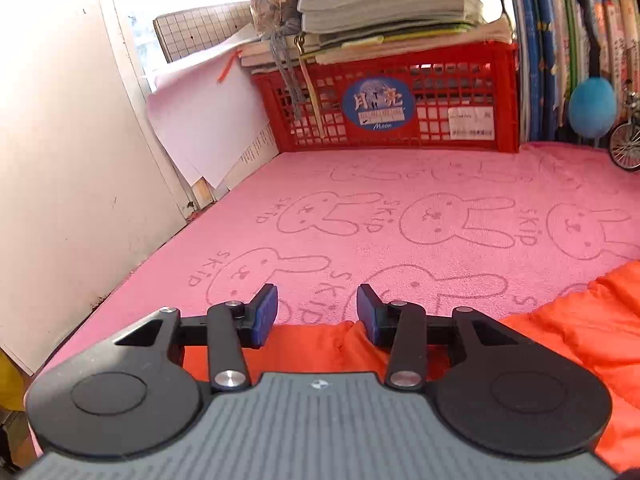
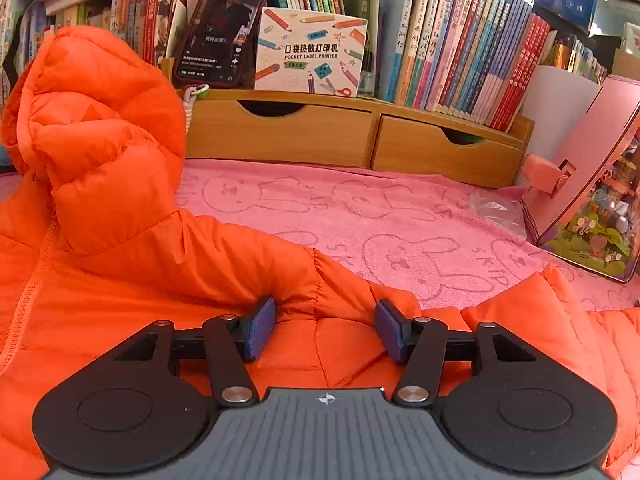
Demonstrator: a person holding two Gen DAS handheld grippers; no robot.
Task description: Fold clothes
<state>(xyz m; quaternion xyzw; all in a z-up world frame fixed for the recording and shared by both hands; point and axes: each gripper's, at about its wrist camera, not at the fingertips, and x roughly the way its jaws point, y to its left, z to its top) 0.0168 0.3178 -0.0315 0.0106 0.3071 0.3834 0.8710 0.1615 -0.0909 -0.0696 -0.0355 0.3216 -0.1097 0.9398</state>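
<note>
The orange jacket was smooth, quilted cloth with a faint sheen. The pink towel looked fuzzy and matt — the crate glossy red plastic, the drawers smooth wood.

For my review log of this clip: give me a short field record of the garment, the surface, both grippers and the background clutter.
garment: orange puffer jacket, hooded, lying unfolded
surface: pink rabbit-print towel
left gripper: open, over the jacket's edge, nothing pinched
right gripper: open, jaws either side of a jacket ridge, pads not pressing
behind, left view: red crate under stacked papers
behind, right view: wooden drawer shelf, phone
</note>
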